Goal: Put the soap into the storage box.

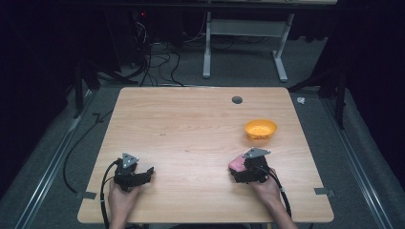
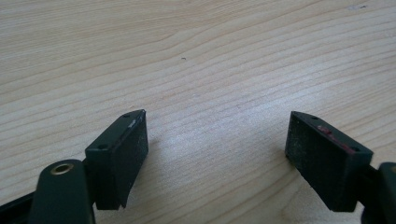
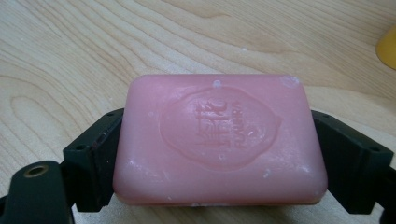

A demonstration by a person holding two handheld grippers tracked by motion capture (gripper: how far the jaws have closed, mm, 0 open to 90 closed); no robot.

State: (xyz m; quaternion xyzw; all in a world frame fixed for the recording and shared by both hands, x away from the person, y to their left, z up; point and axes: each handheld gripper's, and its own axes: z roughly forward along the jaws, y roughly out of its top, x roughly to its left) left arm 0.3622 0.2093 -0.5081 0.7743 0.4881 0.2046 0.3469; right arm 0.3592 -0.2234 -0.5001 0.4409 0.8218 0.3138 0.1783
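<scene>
Two black jaws of the right gripper (image 3: 219,154) press against the short ends of a pink rectangular soap bar (image 3: 219,140) with an embossed oval seal, so the bar sits between them, its stamped face up, just above the light wooden table (image 3: 70,56). Beyond the right jaw, an orange round bowl (image 1: 261,129) stands on the table. The left gripper (image 2: 217,158) has its jaws wide apart, with bare wood between them.
</scene>
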